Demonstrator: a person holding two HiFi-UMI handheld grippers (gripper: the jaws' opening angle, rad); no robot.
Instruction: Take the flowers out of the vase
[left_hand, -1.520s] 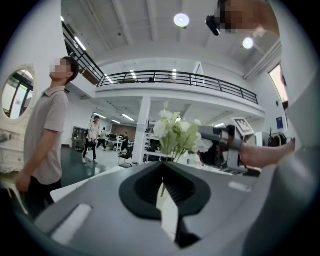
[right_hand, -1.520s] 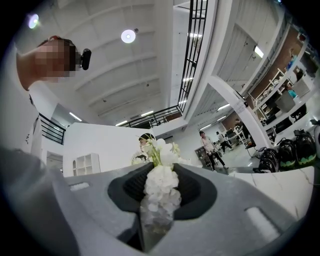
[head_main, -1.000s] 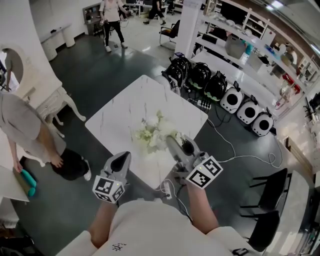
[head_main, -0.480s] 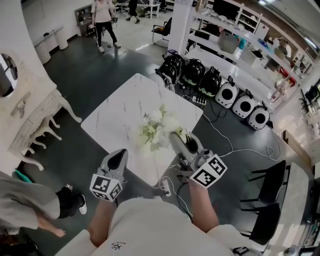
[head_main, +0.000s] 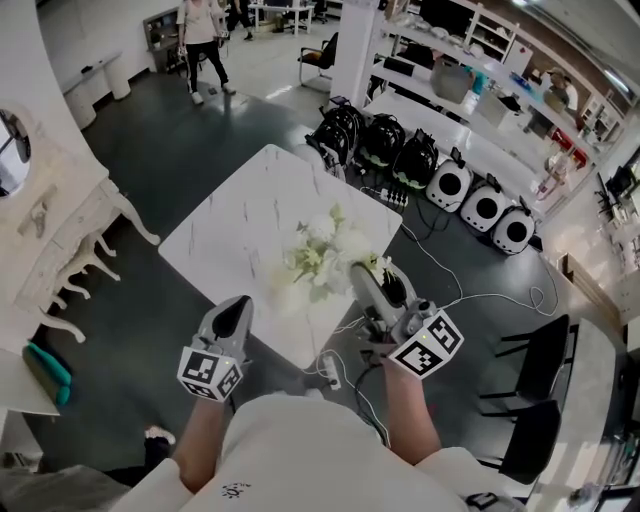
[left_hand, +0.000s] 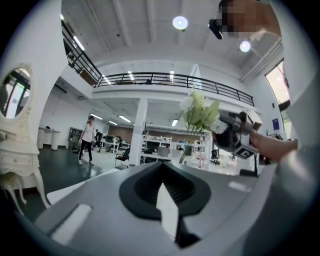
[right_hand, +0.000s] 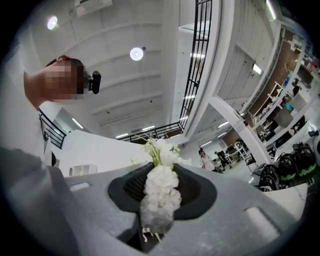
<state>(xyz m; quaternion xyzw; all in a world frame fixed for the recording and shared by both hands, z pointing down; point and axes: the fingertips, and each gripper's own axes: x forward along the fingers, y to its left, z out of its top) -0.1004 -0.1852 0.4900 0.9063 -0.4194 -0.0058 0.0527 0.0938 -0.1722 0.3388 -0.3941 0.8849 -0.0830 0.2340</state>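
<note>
A bunch of white flowers with green leaves (head_main: 325, 252) hangs over the near right part of the white marble table (head_main: 245, 225). My right gripper (head_main: 358, 273) is shut on the bunch. In the right gripper view a white bloom cluster (right_hand: 160, 197) sits pinched between the jaws, with stems and more blooms above it. The left gripper view shows the flowers (left_hand: 199, 111) raised, with the right gripper (left_hand: 221, 131) beside them. My left gripper (head_main: 240, 304) hovers at the table's near edge, shut with nothing in it. I cannot make out a vase.
Black bags (head_main: 385, 150) and white round devices (head_main: 480, 210) line the floor beyond the table, with cables trailing. A power strip (head_main: 328, 370) lies by the near corner. Black chairs (head_main: 535, 400) stand on the right and a white dresser (head_main: 60, 235) on the left. A person (head_main: 200, 35) stands far back.
My right gripper has lifted the flowers up and a little to the right. The person who was at the left has walked out of view. My left gripper has stayed put.
</note>
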